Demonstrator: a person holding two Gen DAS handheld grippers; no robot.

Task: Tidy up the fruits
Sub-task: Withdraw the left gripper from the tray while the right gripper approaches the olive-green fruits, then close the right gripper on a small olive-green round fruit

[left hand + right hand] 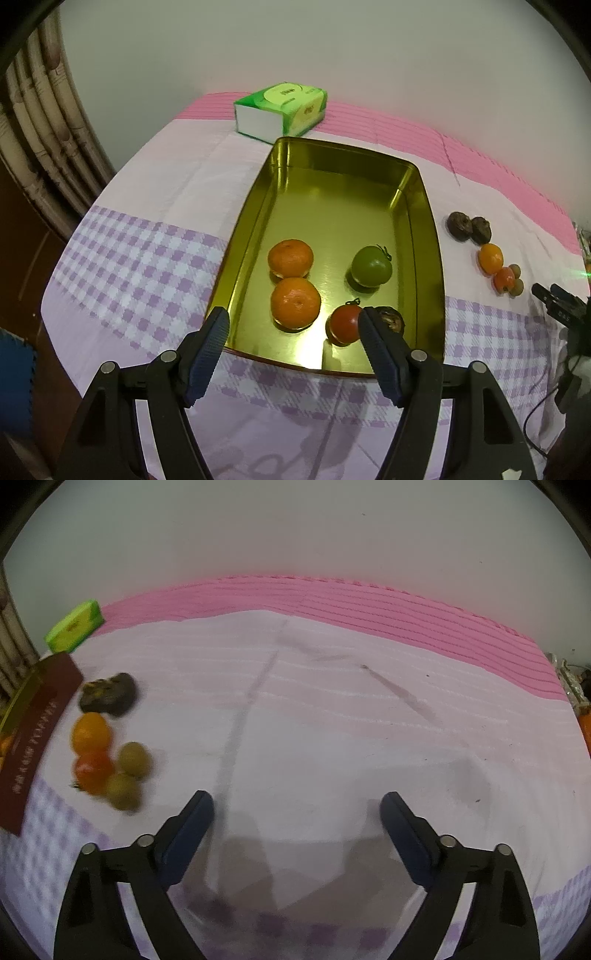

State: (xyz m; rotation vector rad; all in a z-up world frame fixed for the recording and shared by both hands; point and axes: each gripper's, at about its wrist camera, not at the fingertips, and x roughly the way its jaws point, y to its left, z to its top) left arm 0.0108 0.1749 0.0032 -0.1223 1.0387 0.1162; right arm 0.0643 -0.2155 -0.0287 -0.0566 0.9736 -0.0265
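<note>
Pale wall rises behind a bench draped in a cloth [155, 192] of white, lilac check and a pink band at the far edge. At that far edge sits a green tissue pack [281, 110], just behind a gold metal tray [255, 236] whose dark red outer wall shows in the right wrist view. Brown pleated curtains hang at the far left. Inside the tray lie two mandarins, one [290, 258] touching the other [295, 302], one green tomato [371, 266] apart from them, one red tomato [345, 324], and one dark wrinkled fruit [391, 320] partly hidden behind a finger. Well to the right of the tray, on the cloth, a cluster waits: two dark wrinkled fruits [109, 693] side by side, one orange-yellow tomato [91, 733], one red-orange tomato [93, 771] and two small olive-green round fruits [135, 758], all touching or nearly so; this view is blurred. The left gripper [293, 325] hovers low over the near end of the tray, its blue-padded fingers [207, 350] spread wide and empty, the right finger crossing in front of the red tomato and the wrinkled fruit. The right gripper [297, 812] points at bare cloth to the right of the cluster, fingers [188, 834] likewise wide apart, holding nothing.
</note>
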